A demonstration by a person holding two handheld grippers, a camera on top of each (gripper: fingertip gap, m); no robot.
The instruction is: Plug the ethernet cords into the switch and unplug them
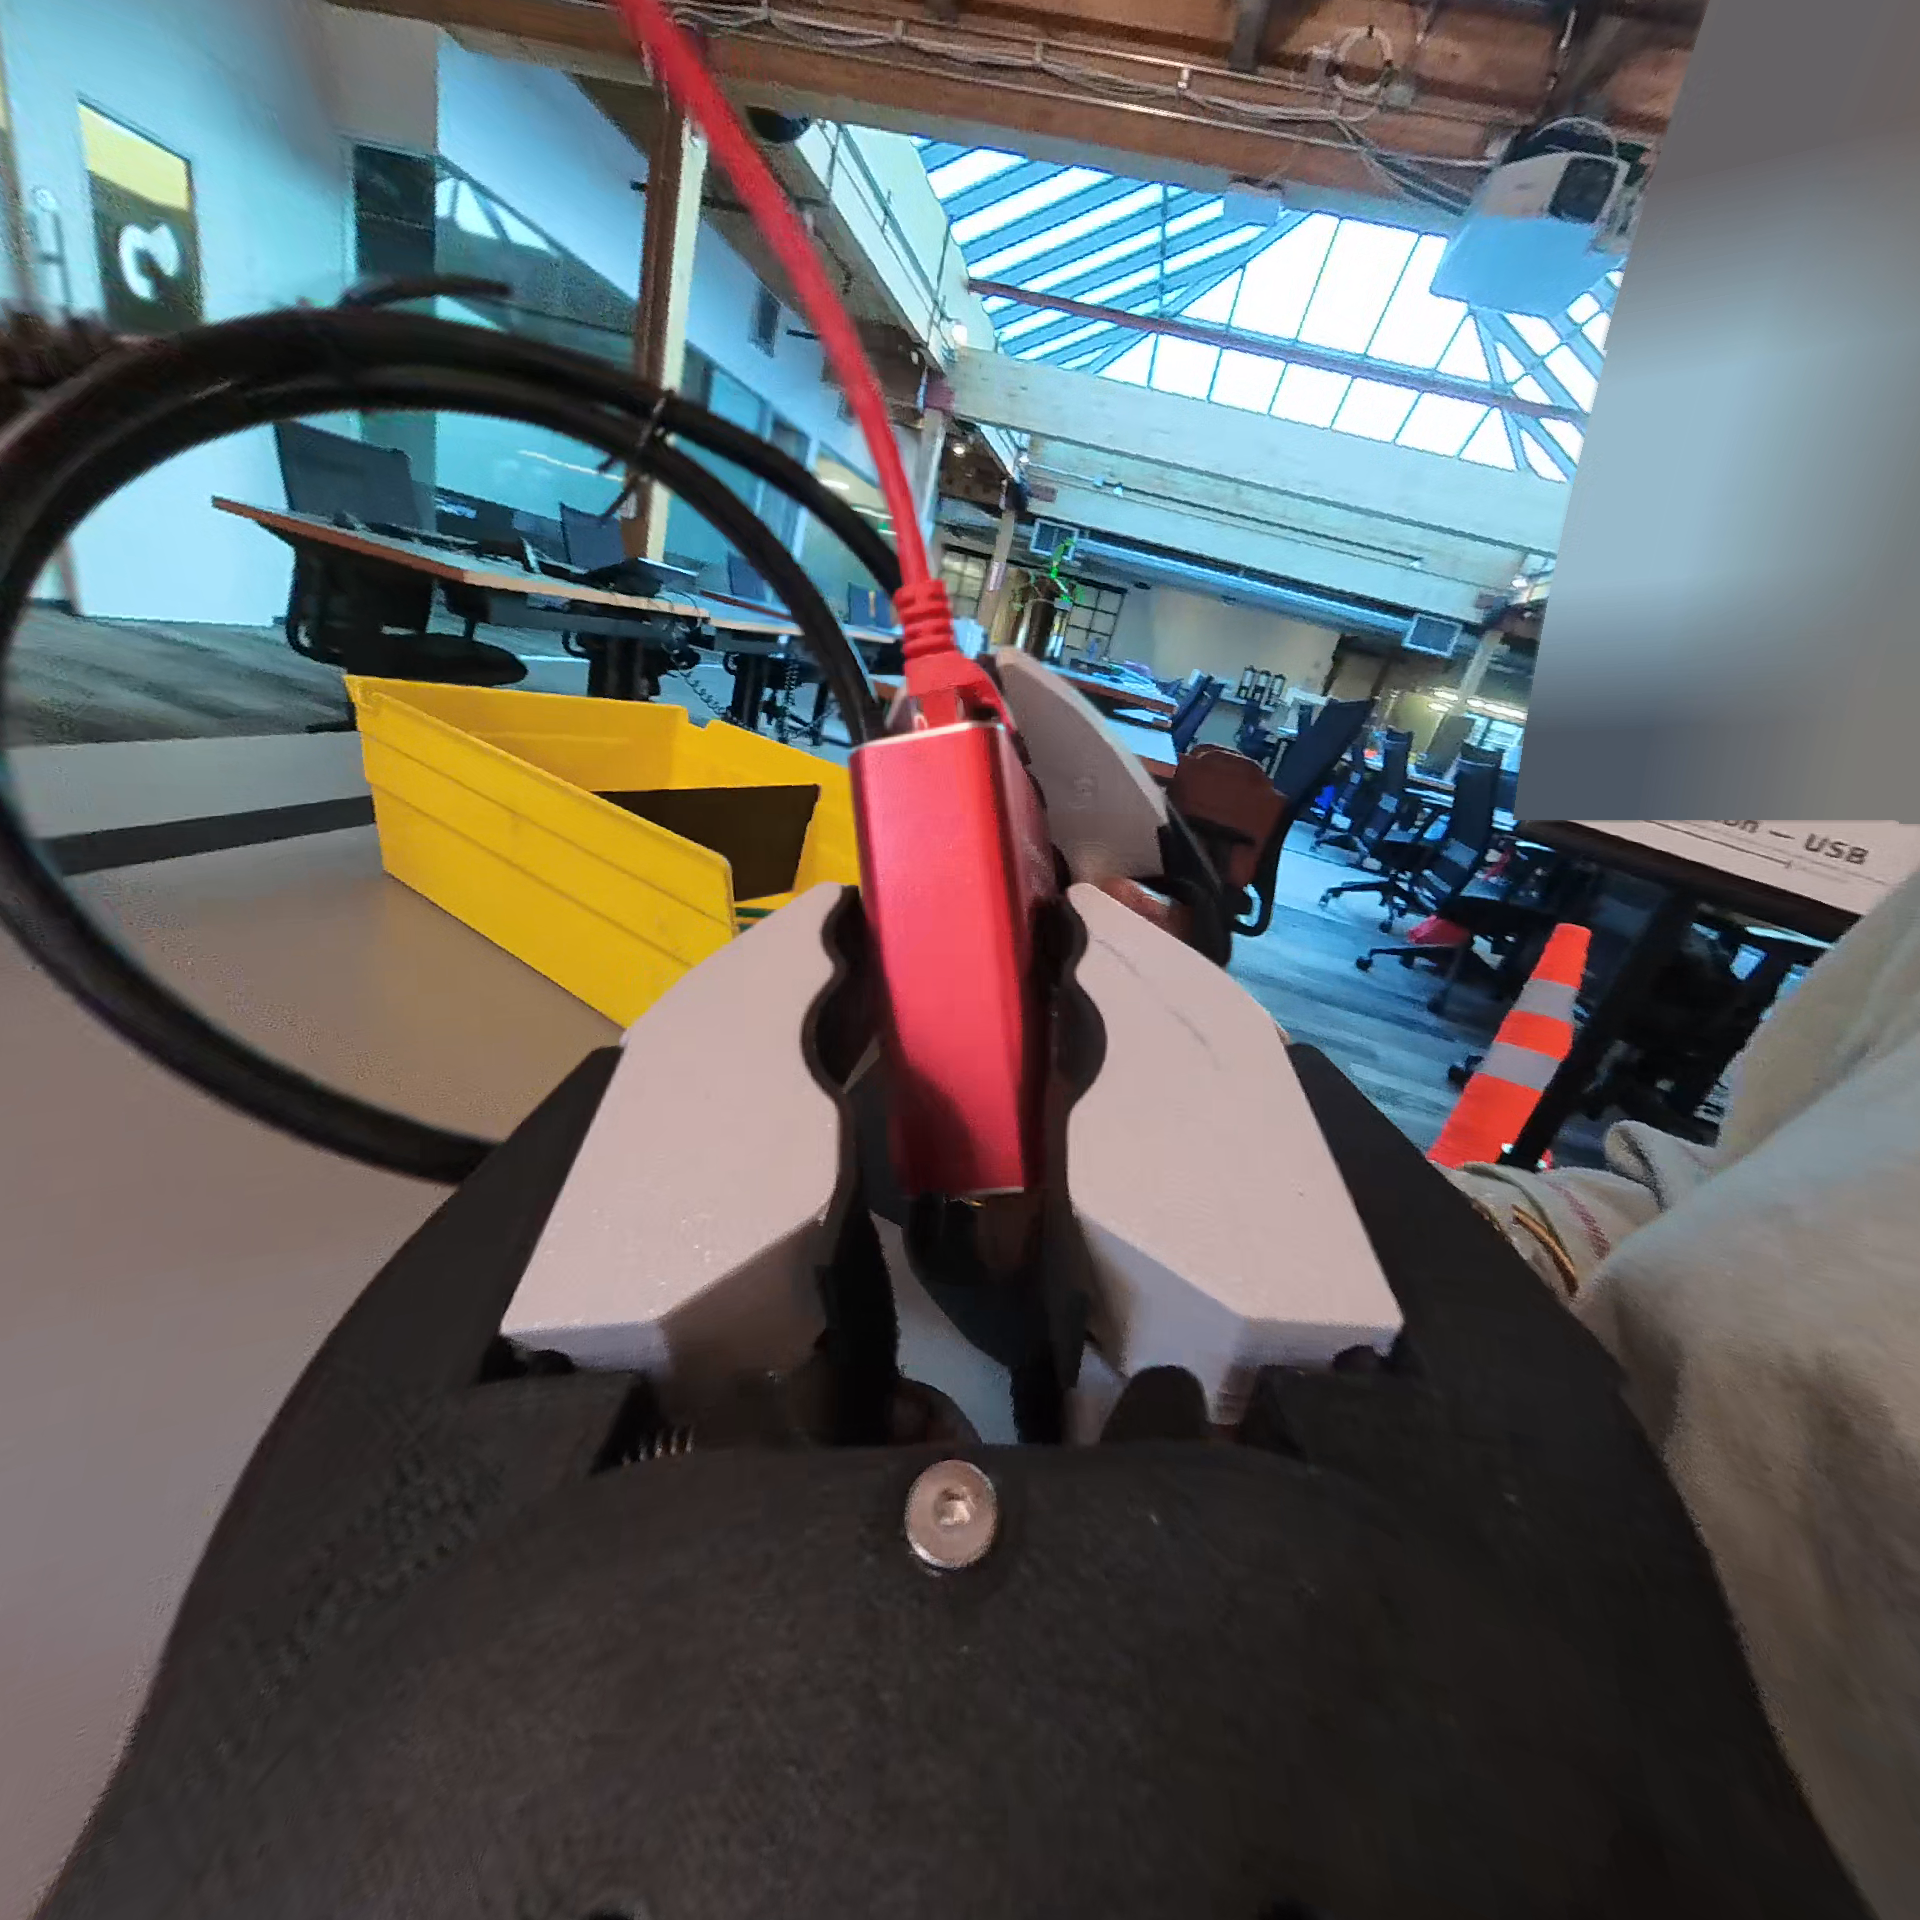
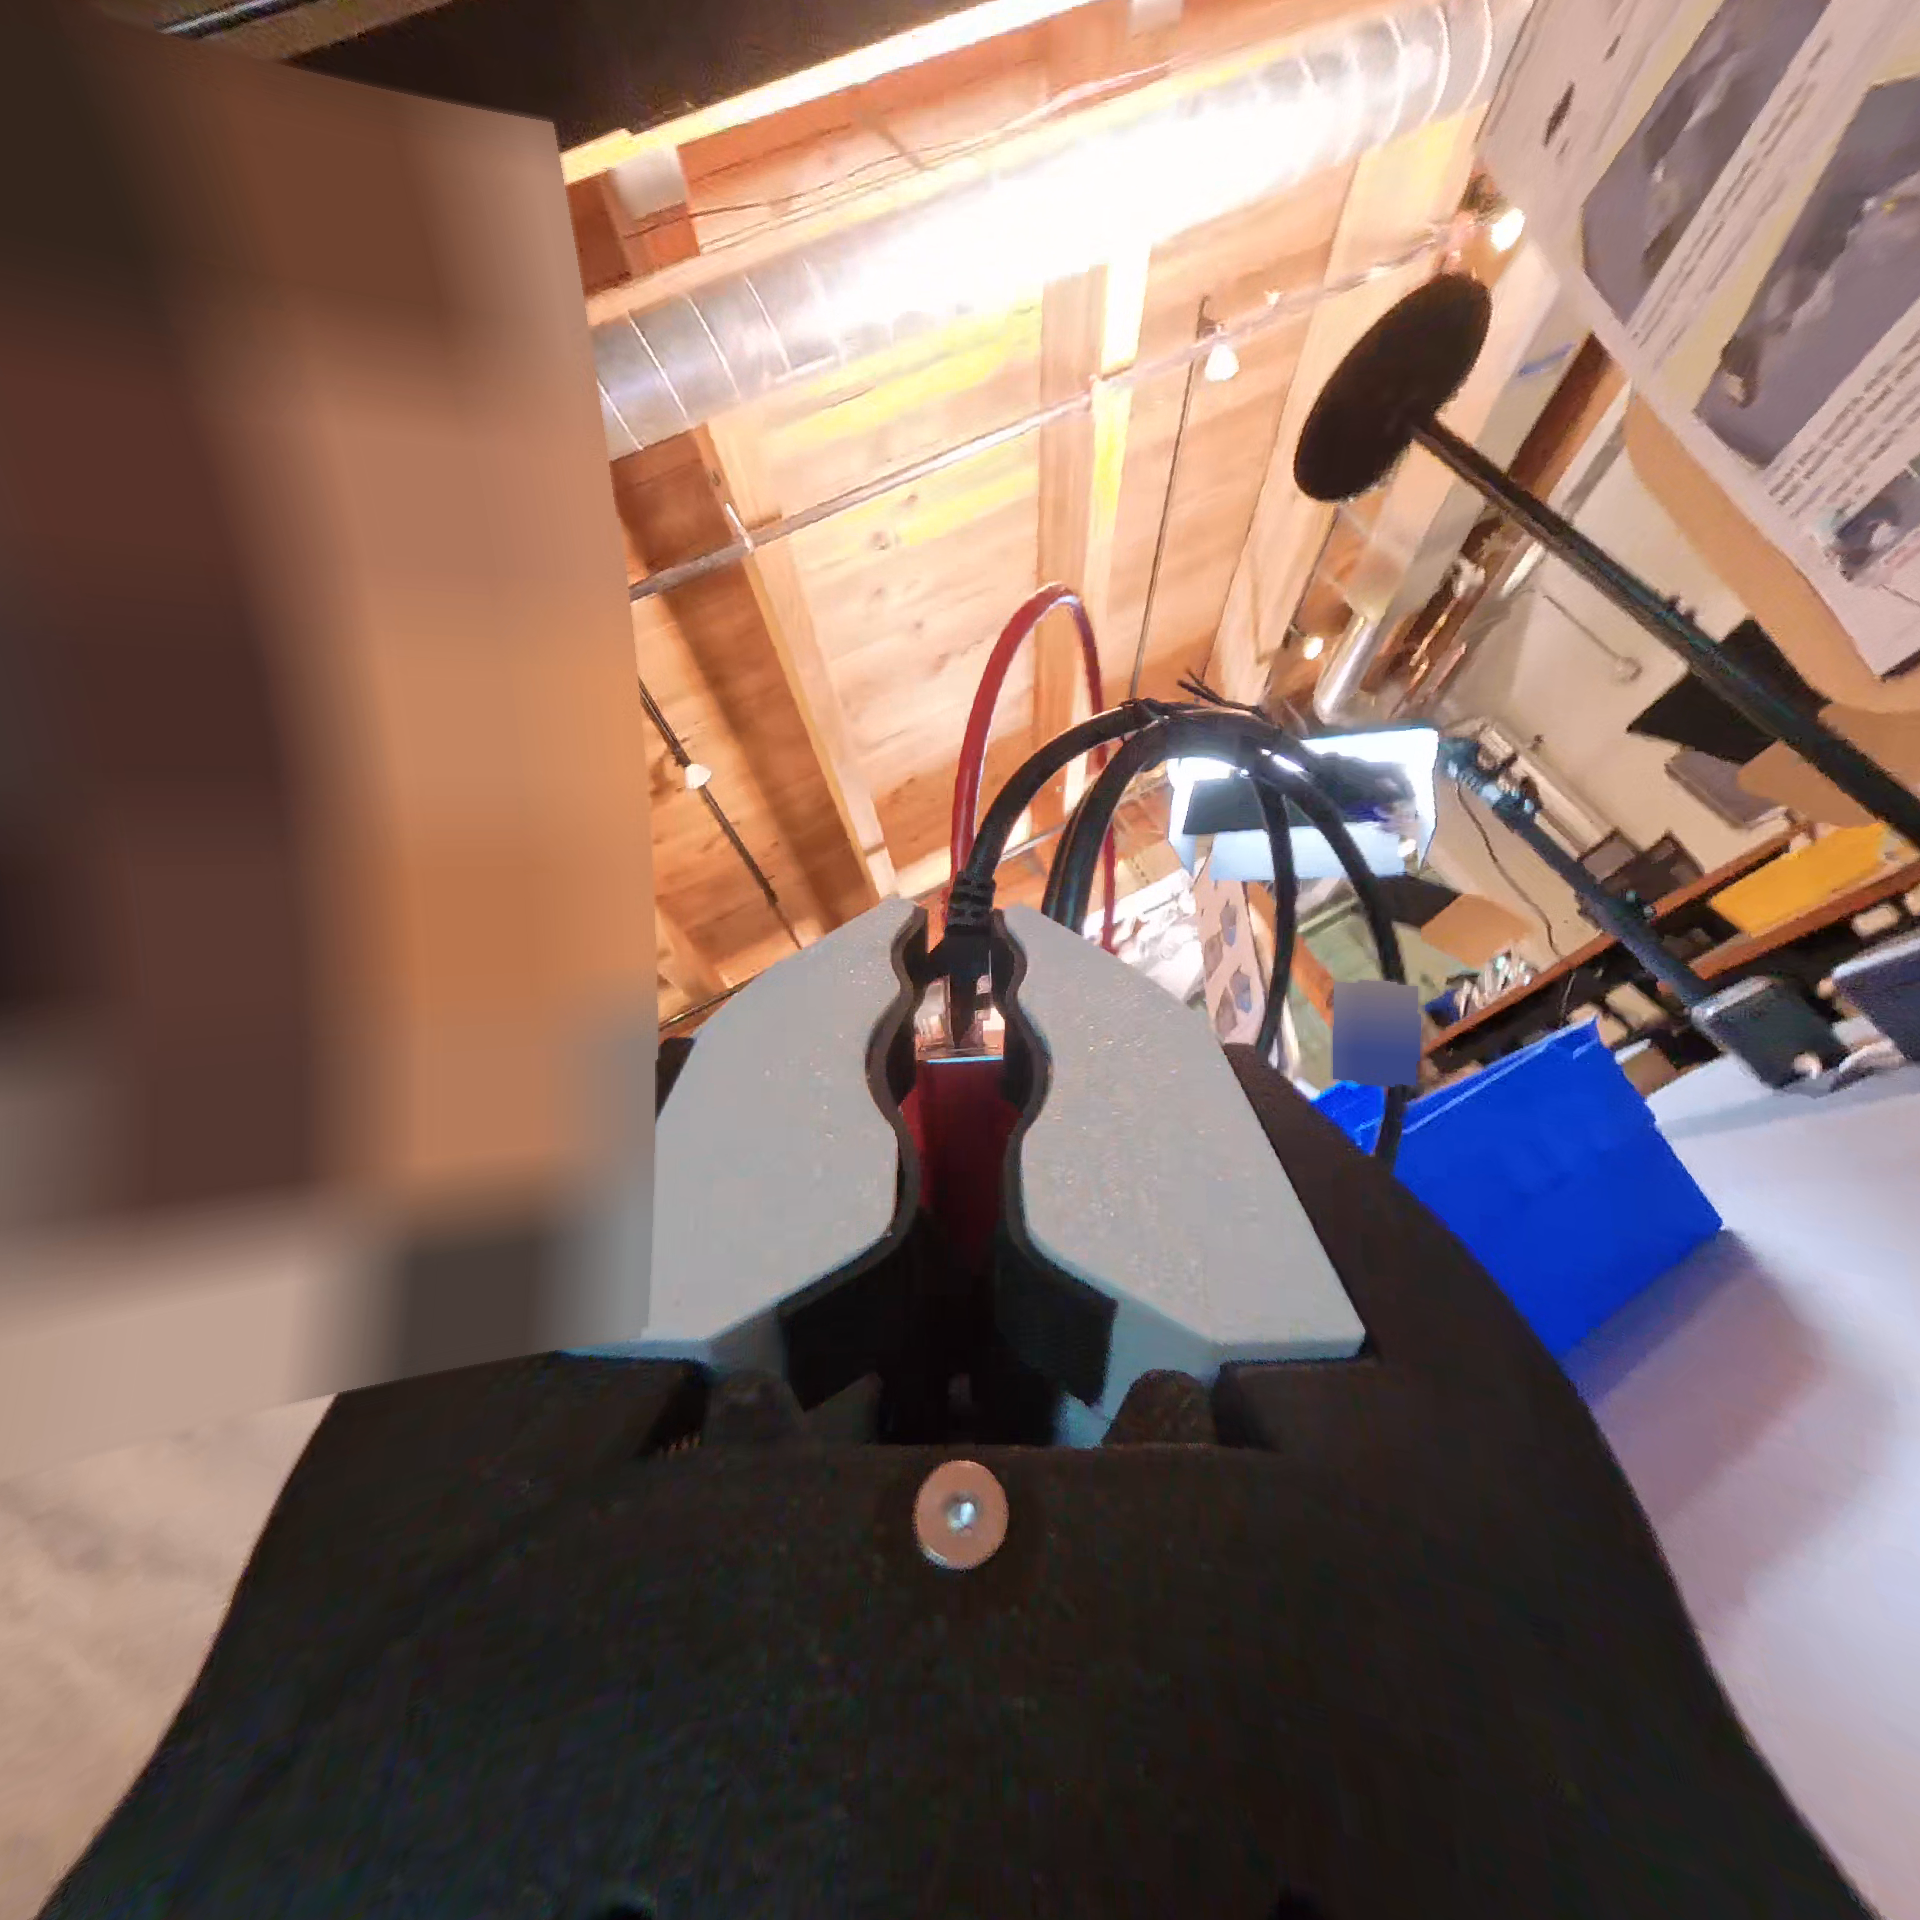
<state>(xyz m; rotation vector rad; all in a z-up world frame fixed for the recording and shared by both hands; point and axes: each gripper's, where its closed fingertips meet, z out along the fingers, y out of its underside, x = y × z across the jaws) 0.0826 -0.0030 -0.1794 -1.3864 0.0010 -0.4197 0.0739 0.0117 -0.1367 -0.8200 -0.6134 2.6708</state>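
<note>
- The left gripper (image 1: pixel 951 925), with matte grey scalloped fingers (image 1: pixel 717 1101) on a grainy black body, is pinched on the switch (image 1: pixel 951 956), a slim red box with a smooth metallic sheen that stands tilted between them.
- A red ethernet cord (image 1: pixel 800 270) with a ribbed boot is plugged into the switch's far end and arcs upward out of view.
- The right gripper (image 2: pixel 961 935), of the same grey and black make, is closed around the plug of a black ethernet cord (image 2: pixel 971 914) right at the switch's end face.
- That black cord loops in a tied coil (image 1: pixel 260 353) left of the switch.
- Beyond the switch and to its left, a yellow ribbed plastic bin (image 1: pixel 540 821) rests on the pale tabletop (image 1: pixel 208 1091); a dark flat piece shows inside it.
- In the right wrist view, a blue plastic bin (image 2: pixel 1538 1164) stands right of the switch; its contents cannot be seen.
</note>
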